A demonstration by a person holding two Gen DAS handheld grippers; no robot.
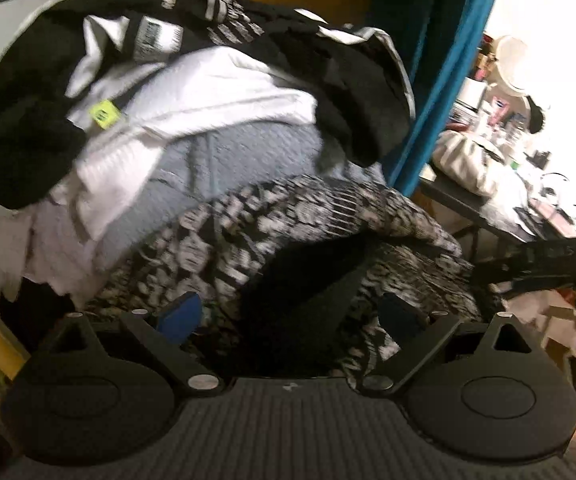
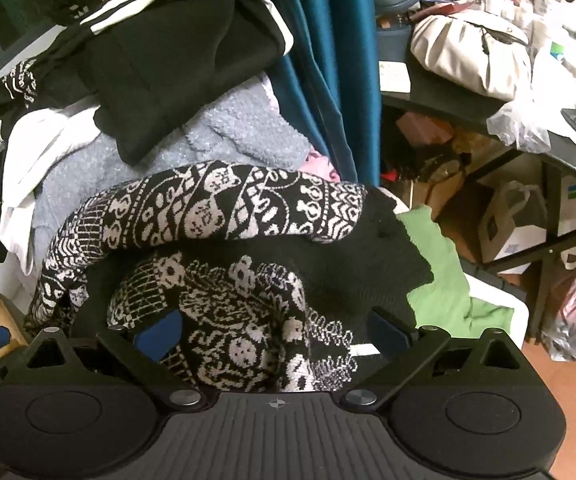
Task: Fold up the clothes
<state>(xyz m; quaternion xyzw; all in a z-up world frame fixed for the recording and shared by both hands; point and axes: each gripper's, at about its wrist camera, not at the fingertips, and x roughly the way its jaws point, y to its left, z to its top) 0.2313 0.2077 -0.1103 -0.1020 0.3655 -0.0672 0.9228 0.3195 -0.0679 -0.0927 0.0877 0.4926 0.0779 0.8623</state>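
- The right wrist view is sharp: the black-and-white patterned sweater lies bunched at the front of a heap of clothes, with a green cloth just beside it, which the left view does not show.
- The left wrist view is blurred by motion; it shows the same sweater and, behind it, a white garment with a yellow tag.
- The left gripper has its blue-padded fingers spread wide, with sweater fabric lying between them but not pinched.
- The right gripper is likewise wide apart over a fold of the sweater, gripping nothing.
- Behind the sweater sit a grey-blue fleece and a black jacket with white stripes on top.
- A teal curtain hangs beside the heap.
- On the cluttered tabletop rests a cream bag; bags stand on the floor beneath.
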